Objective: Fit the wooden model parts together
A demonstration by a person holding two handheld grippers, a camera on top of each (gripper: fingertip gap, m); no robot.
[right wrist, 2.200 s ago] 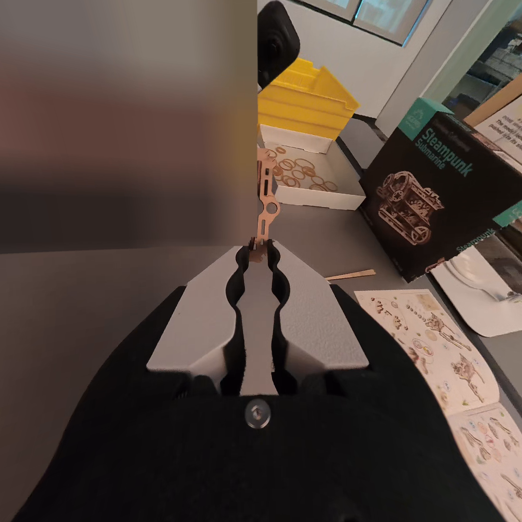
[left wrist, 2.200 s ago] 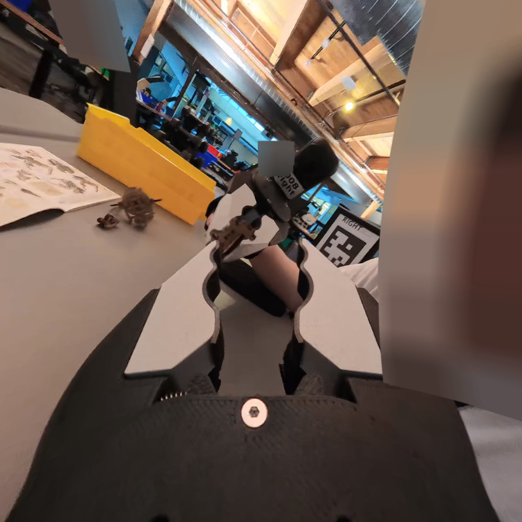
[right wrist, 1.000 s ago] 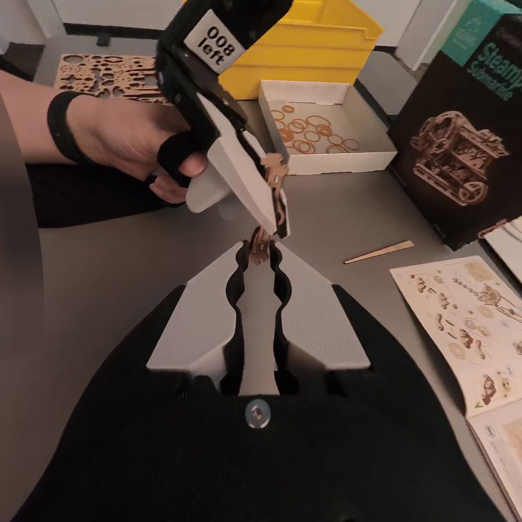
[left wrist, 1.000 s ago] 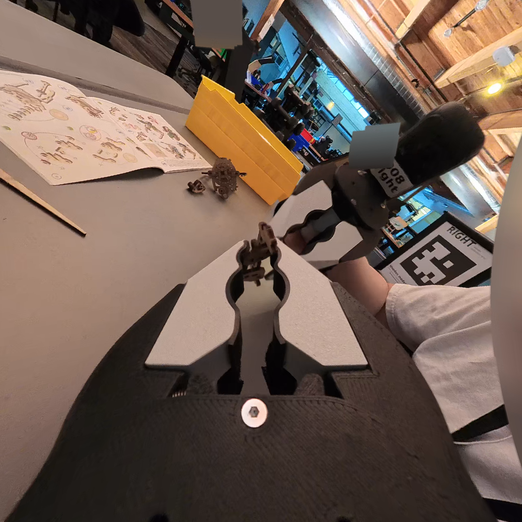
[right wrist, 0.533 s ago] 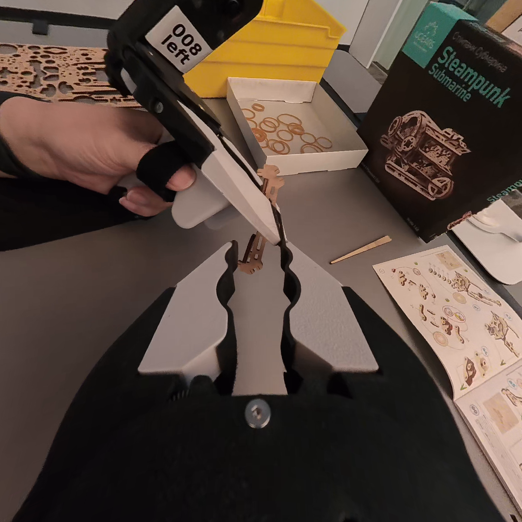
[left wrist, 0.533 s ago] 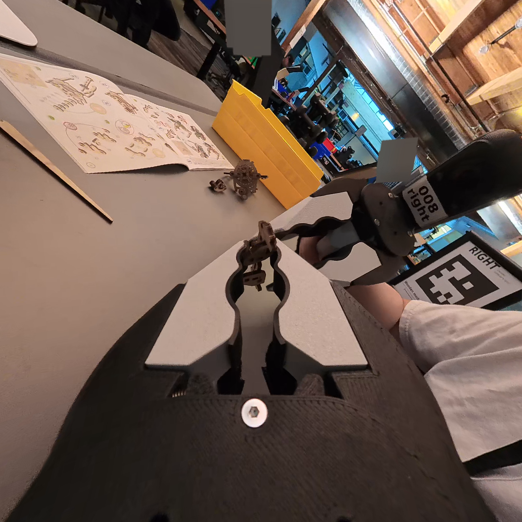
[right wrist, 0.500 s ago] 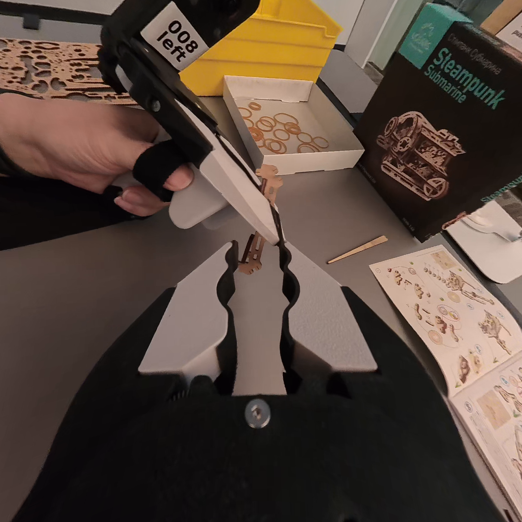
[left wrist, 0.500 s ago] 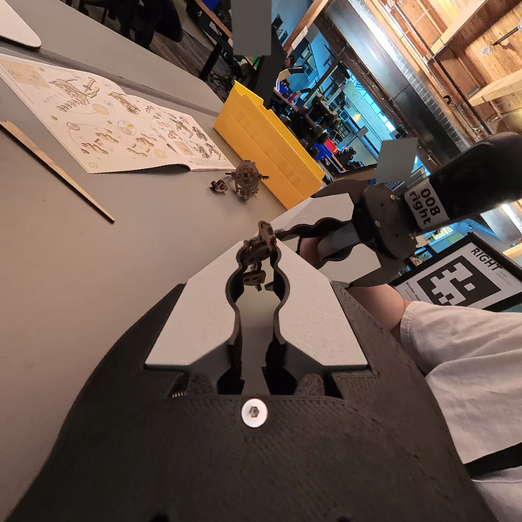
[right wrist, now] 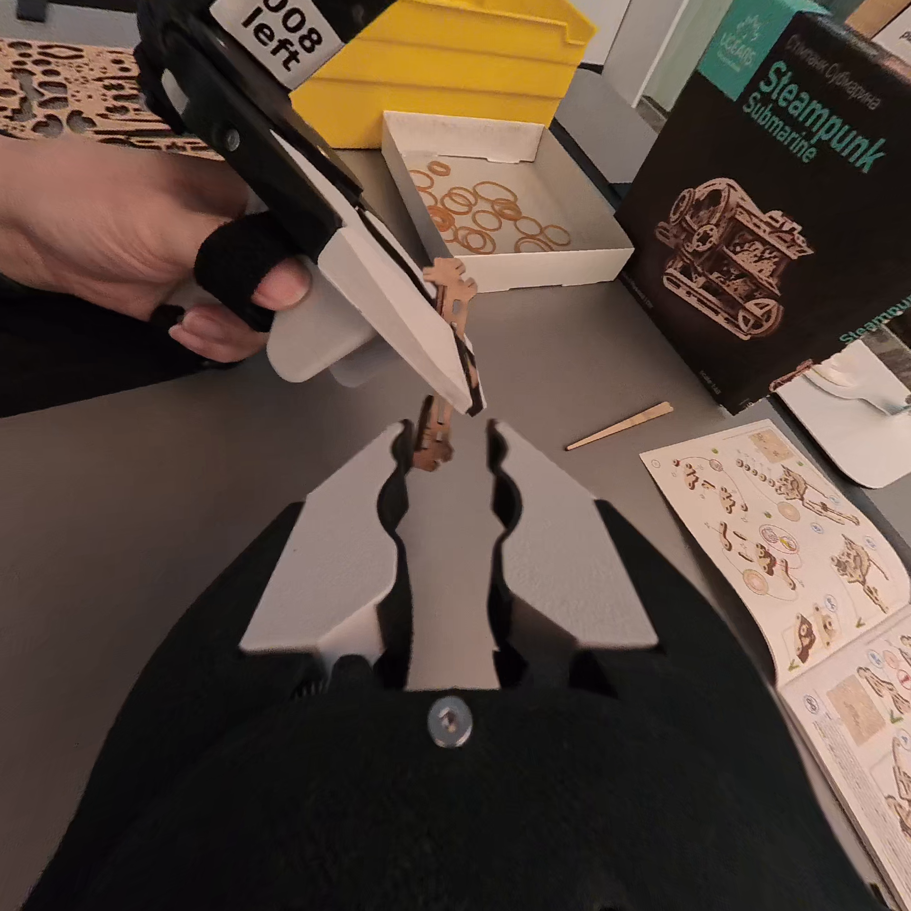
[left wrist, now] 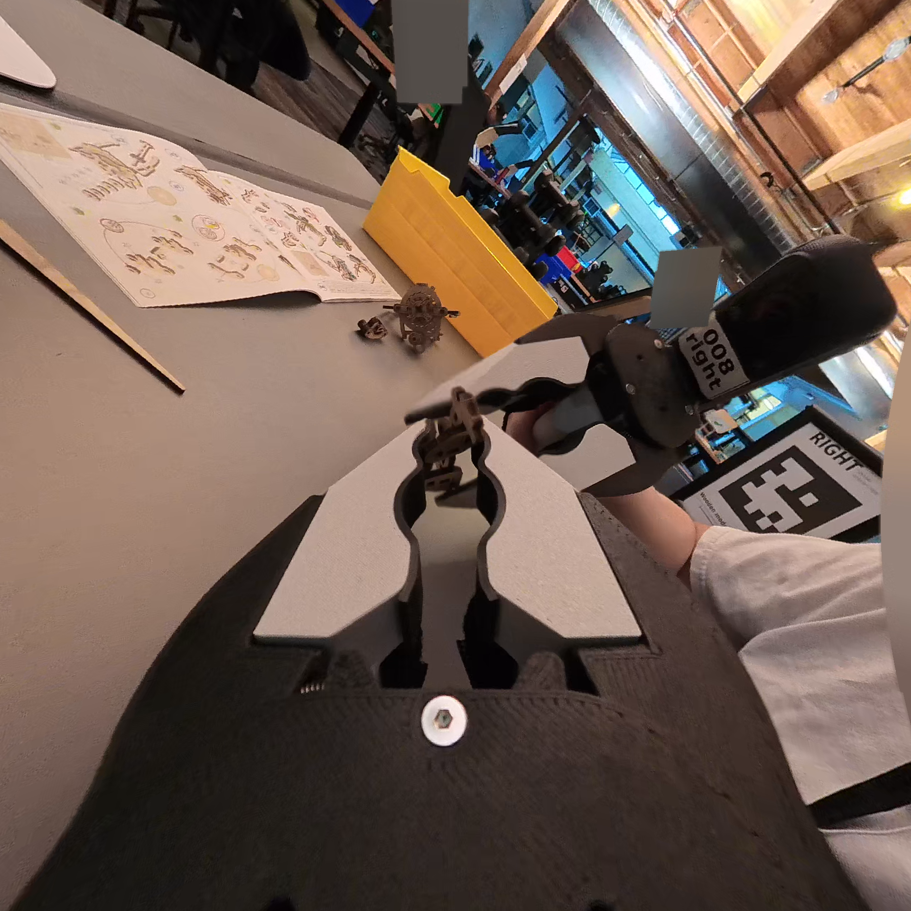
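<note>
My left gripper (left wrist: 449, 436) is shut on a thin flat wooden part (left wrist: 446, 443) and holds it above the grey table (left wrist: 148, 468). In the right wrist view the left gripper (right wrist: 468, 402) comes in from the upper left. The wooden part (right wrist: 454, 296) sticks out past its tips at both ends, and the lower end (right wrist: 434, 441) hangs between my right gripper's fingers. My right gripper (right wrist: 448, 429) is open around that end, with its jaws apart and not pinching it. In the left wrist view the right gripper (left wrist: 443, 406) faces mine.
A small wooden gear assembly (left wrist: 419, 315) and a loose piece (left wrist: 372, 329) lie by a yellow bin (left wrist: 458, 256). An open instruction booklet (right wrist: 788, 542), a wooden stick (right wrist: 621, 426), a white box of rubber bands (right wrist: 542, 268), the kit box (right wrist: 764, 222) and a cut-out wooden sheet (right wrist: 59, 98) surround the work area. Only a small space, under 4 cm, lies between the two pairs of fingers.
My left gripper closed on the wooden part that the right gripper held. The right gripper then opened and let go of it, and its jaws have widened further in the last half second.
</note>
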